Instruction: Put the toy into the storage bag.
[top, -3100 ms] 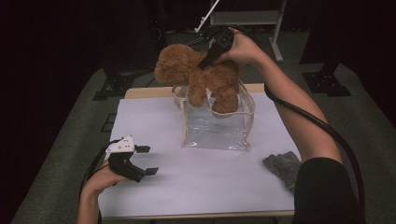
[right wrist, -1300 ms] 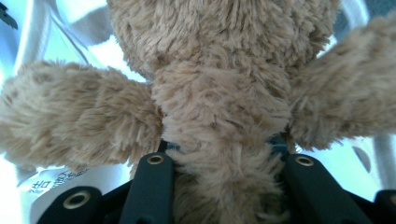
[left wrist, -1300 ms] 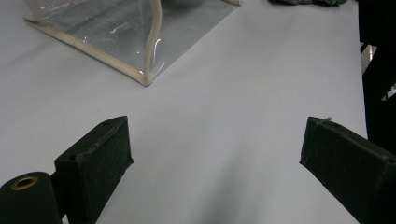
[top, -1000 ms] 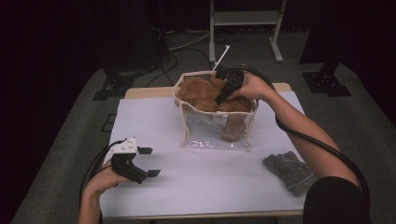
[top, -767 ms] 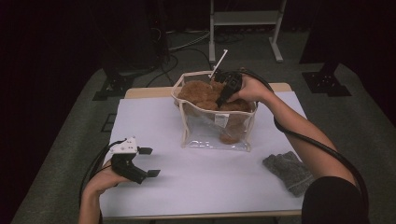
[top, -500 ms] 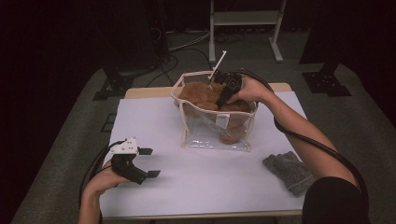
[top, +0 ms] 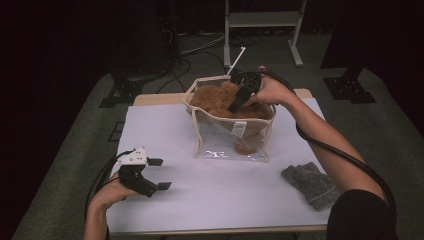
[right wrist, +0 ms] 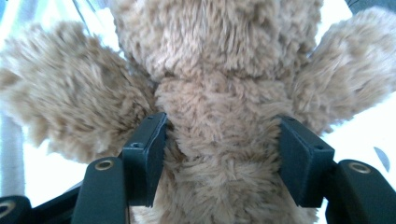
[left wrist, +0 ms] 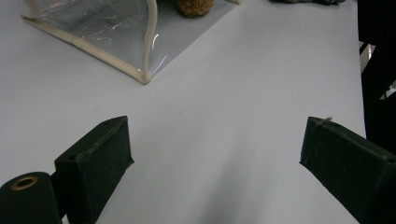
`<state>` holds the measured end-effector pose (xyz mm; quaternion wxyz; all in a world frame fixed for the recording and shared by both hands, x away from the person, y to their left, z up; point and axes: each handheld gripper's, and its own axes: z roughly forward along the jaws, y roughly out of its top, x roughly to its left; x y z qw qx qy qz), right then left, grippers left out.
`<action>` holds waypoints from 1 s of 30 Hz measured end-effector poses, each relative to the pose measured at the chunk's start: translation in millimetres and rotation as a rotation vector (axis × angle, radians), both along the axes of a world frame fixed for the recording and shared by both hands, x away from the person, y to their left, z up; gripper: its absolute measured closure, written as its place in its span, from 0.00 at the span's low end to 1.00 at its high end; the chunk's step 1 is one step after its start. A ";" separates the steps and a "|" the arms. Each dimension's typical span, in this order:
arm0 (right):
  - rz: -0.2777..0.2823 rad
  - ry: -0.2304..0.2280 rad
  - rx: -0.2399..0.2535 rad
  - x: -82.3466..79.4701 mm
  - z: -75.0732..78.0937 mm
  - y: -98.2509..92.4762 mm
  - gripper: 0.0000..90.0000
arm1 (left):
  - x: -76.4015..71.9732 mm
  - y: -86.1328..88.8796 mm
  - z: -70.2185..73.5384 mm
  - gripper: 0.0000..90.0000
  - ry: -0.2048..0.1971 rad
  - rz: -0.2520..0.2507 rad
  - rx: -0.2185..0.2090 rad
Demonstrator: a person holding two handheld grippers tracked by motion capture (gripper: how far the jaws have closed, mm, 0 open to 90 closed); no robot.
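A brown teddy bear sits inside a clear bag with cream piping at the back middle of the white table top. My right gripper reaches down into the bag's mouth. In the right gripper view its jaws have just been opening and stand on either side of the bear's furry body, not squeezing it, so the right gripper is open around it. My left gripper rests at the table's front left, open and with nothing in it.
A grey knitted glove lies at the front right of the white table top. The bag's near corner lies ahead of the left gripper. A shelf frame and cables stand on the dark floor behind the table.
The bear, held above the bag three seconds ago, has gone down into it. The right hand has stayed at the bag's mouth over the last second. The left gripper has not moved.
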<state>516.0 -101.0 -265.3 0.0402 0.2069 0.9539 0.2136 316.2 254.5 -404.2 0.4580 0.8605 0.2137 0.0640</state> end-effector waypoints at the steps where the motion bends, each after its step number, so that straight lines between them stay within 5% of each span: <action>1: 0.000 -0.003 0.025 0.3 5.6 1.8 0.44 | 0.1 0.0 -0.1 0.09 0.000 0.000 0.000; 6: -0.002 -0.004 0.058 2.3 13.5 8.0 0.55 | 0.1 0.1 -0.3 0.09 0.002 -0.001 0.000; 11: -0.007 0.008 -0.004 5.0 -2.3 12.8 0.77 | -0.4 1.9 -0.5 0.09 0.002 0.002 -0.001; 30: -0.022 0.083 -0.105 5.0 -32.6 15.0 0.85 | -2.8 4.3 -0.8 0.09 0.000 0.008 -0.002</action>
